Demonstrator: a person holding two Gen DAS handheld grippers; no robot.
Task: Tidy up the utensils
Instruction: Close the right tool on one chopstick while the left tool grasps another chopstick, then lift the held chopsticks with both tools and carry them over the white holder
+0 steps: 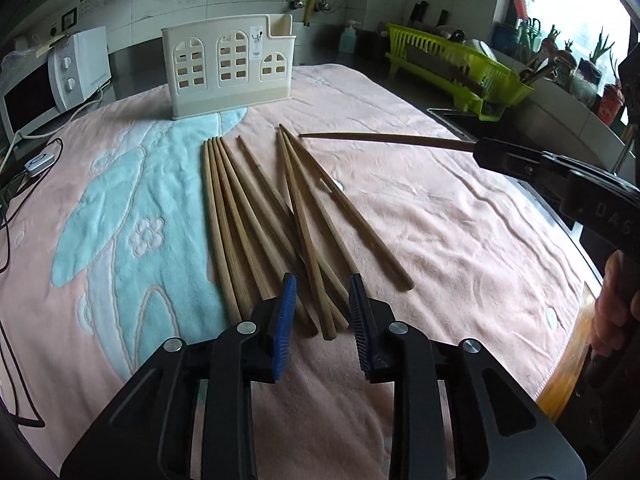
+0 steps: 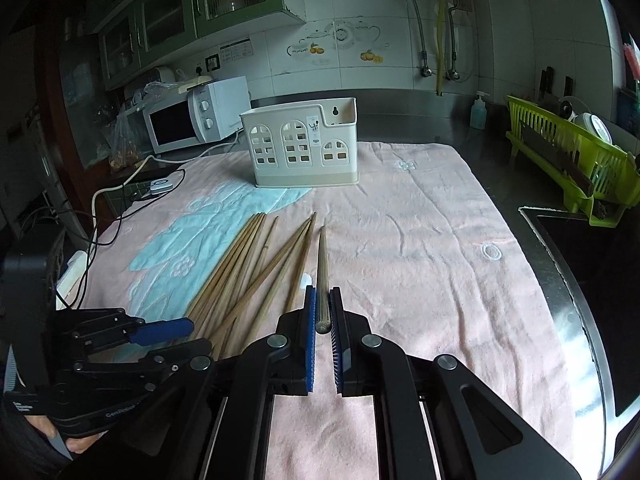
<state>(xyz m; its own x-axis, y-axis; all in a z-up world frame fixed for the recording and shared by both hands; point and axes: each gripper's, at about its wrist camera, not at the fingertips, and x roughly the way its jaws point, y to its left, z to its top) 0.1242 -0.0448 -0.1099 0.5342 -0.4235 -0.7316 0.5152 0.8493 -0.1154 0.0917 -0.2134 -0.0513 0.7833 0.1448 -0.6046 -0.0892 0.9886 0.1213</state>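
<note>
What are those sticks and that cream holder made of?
The chopsticks look like bare wood or bamboo: tan, matte, faint grain. The holder looks like moulded plastic: smooth cream walls, slight sheen, neat window cut-outs.

Wooden chopsticks (image 1: 256, 216): about nine lie loose on a pink towel with a pale blue motif (image 1: 440, 208), thin tips pointing toward the holder. Four at one side run side by side, touching, tips nearly level. One single stick sits just beside them. The rest fan out and cross one another near their thick ends.

One further chopstick (image 2: 322, 276) is off the towel, held by its thick end, thin tip aimed roughly toward the holder.

Cream plastic utensil holder (image 1: 230, 66): upright at the far edge of the towel, well apart from the sticks. Front wall pierced with arched window cut-outs; one end stepped lower. Contents not visible.
</note>
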